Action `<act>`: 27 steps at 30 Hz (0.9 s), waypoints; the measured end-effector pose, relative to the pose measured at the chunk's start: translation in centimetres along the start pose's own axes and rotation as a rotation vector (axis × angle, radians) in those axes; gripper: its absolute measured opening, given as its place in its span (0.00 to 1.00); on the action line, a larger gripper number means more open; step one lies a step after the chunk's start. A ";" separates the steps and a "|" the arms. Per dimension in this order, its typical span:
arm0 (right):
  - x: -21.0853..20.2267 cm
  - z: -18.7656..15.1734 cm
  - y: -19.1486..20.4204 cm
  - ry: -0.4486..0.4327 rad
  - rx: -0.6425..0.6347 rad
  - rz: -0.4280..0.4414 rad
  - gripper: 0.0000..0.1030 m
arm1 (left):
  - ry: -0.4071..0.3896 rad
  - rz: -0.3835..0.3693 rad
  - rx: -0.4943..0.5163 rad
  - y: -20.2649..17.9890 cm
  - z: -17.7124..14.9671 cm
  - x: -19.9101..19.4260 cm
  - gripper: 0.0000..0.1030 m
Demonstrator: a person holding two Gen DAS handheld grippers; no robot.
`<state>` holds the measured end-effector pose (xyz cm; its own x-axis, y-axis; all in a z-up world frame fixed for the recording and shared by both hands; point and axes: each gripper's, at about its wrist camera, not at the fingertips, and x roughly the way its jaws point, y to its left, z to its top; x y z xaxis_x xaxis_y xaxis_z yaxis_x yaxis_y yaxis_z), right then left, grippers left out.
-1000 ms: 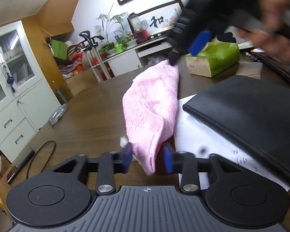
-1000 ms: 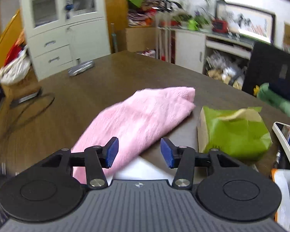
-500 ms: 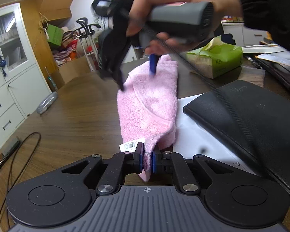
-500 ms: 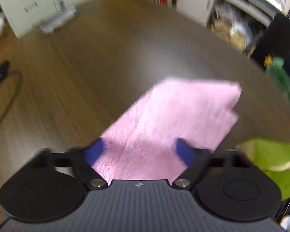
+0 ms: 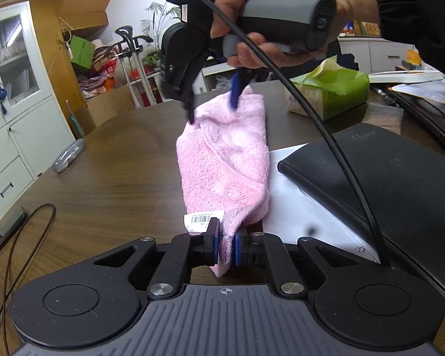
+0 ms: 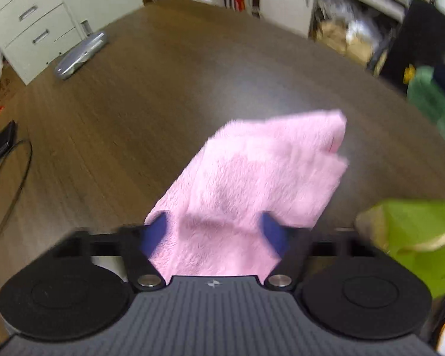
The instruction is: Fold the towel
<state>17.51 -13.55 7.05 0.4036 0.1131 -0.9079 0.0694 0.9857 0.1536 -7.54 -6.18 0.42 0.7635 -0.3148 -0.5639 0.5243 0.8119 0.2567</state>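
A pink towel [image 5: 225, 160] lies as a long folded strip on the dark wooden table [image 5: 109, 184]. My left gripper [image 5: 226, 244] is shut on the towel's near corner, beside its white barcode tag [image 5: 201, 219]. In the left wrist view my right gripper [image 5: 212, 106] hangs over the towel's far end, its jaws open and tips down on the cloth. In the right wrist view the right gripper [image 6: 212, 233] is open with the towel [image 6: 252, 178] spread between its blue pads; that view is blurred.
A black folder [image 5: 379, 184] lies on white paper [image 5: 296, 207] right of the towel. A green tissue pack [image 5: 332, 95] sits behind it and shows in the right wrist view [image 6: 415, 237]. A grey object [image 5: 68, 157] and a black cable [image 5: 20, 246] lie at the left.
My left gripper closed on the towel's near corner. My right gripper swung in over the towel's far end and lowered, jaws open, onto the cloth.
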 end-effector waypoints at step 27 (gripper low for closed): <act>-9.8 7.2 2.2 -0.311 -0.003 0.148 0.04 | -0.014 0.178 -0.157 15.2 9.8 1.5 0.06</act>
<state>20.32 -13.36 19.12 0.6682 0.2115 -0.7133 -0.0133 0.9620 0.2728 5.29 0.86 11.16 0.8445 -0.1657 -0.5093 0.3165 0.9215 0.2250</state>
